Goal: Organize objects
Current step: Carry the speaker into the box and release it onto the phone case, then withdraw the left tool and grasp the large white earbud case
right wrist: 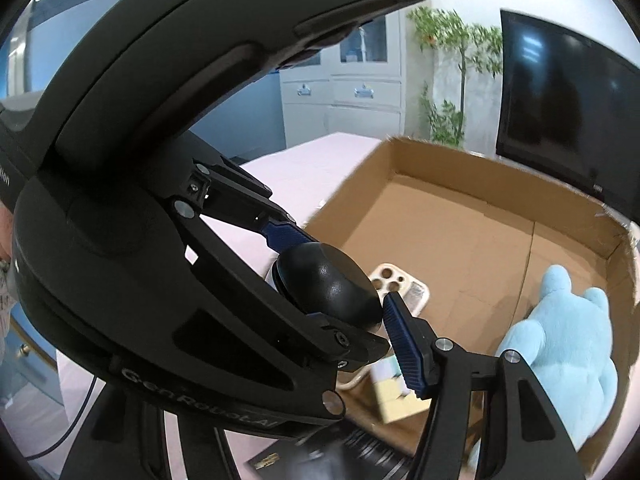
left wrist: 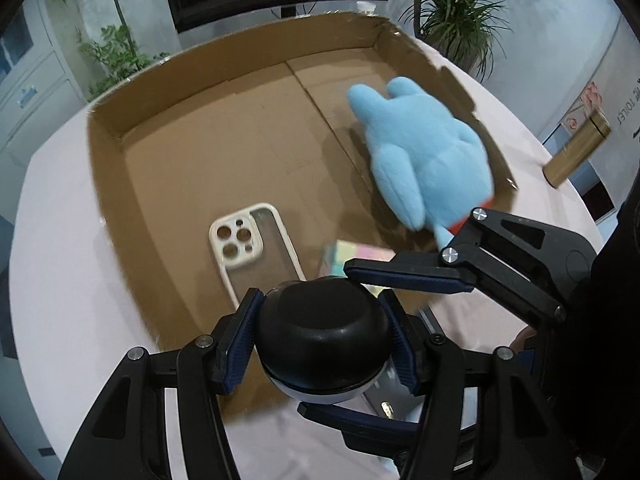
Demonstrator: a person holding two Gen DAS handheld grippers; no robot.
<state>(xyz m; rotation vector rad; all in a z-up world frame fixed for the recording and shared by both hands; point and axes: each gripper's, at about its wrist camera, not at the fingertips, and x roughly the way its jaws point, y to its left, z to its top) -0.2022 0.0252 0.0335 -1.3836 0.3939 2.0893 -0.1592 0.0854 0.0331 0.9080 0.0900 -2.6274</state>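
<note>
A round black object [left wrist: 322,330] with a white base sits clamped between the blue pads of the left gripper [left wrist: 323,336], above the near edge of a cardboard box [left wrist: 224,56]. The right gripper [left wrist: 384,344] reaches in from the side, its fingers spread wide above and below it. Inside the box lie a phone case [left wrist: 250,250], pastel sticky notes [left wrist: 352,258] and a blue plush toy [left wrist: 424,148]. A gold tube [left wrist: 578,146] lies on the table [left wrist: 52,216] beyond the box.

sticky notes [left wrist: 352,258]: partly hidden | plush toy [right wrist: 560,360]: blurred, partly hidden
</note>
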